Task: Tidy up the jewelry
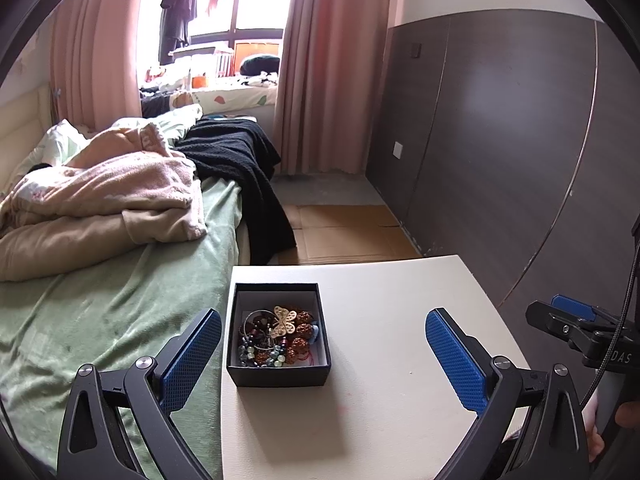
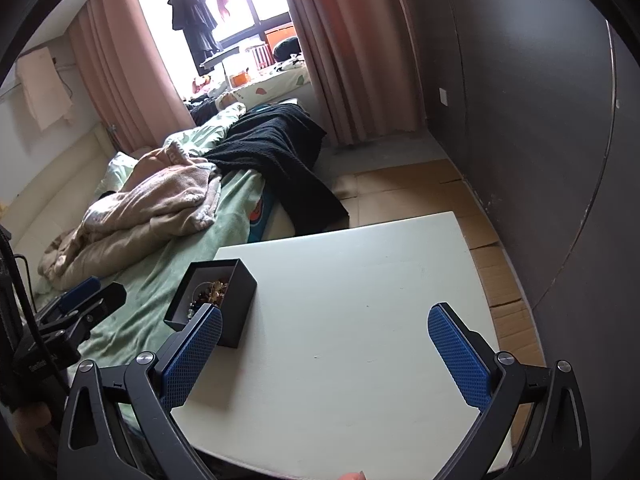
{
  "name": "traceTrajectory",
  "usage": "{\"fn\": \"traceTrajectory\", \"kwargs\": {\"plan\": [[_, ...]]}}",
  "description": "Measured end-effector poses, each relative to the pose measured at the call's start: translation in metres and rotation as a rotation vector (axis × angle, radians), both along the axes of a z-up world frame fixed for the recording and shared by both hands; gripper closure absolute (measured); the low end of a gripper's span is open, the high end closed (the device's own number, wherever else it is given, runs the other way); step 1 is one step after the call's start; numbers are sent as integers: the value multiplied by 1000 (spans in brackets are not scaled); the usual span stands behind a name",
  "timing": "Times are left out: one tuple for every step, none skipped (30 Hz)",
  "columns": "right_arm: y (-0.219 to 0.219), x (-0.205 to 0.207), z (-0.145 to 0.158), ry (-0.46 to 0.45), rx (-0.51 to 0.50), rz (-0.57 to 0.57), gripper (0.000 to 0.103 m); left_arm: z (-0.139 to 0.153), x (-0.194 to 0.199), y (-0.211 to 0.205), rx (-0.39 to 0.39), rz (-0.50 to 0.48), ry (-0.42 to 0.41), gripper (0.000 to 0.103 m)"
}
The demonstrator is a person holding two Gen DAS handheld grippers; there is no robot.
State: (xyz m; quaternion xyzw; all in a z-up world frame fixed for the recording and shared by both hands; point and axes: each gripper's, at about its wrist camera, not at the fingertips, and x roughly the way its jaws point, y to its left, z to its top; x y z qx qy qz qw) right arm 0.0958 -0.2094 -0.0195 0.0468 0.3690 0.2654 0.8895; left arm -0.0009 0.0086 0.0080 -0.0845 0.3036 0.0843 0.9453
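Note:
A small black box [image 1: 276, 374] stands open on the left part of a white table [image 1: 392, 344]. It holds a heap of jewelry [image 1: 276, 338]: bead bracelets, brown carved beads and a gold butterfly piece [image 1: 285, 321]. My left gripper [image 1: 324, 344] is open and empty, held above the table just behind the box. The box also shows in the right wrist view [image 2: 230, 302], left of my right gripper [image 2: 325, 340], which is open and empty over the bare table [image 2: 360, 300].
A bed [image 1: 100, 300] with green sheet, pink blankets and a black throw borders the table's left edge. A dark wall panel [image 1: 520, 140] runs along the right. Cardboard [image 1: 344, 232] covers the floor beyond the table. The right gripper shows at the left view's right edge [image 1: 576, 324].

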Motion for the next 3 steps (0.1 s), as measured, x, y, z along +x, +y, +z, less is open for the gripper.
{"fn": "traceTrajectory", "kwargs": {"plan": [[1, 0, 0, -1, -2, 0, 0, 0, 0, 1, -2, 1, 0, 1], [1, -1, 0, -1, -2, 0, 0, 0, 0, 2, -4, 2, 1, 1], [1, -1, 0, -1, -2, 0, 0, 0, 0, 3, -5, 2, 3, 1]]}}
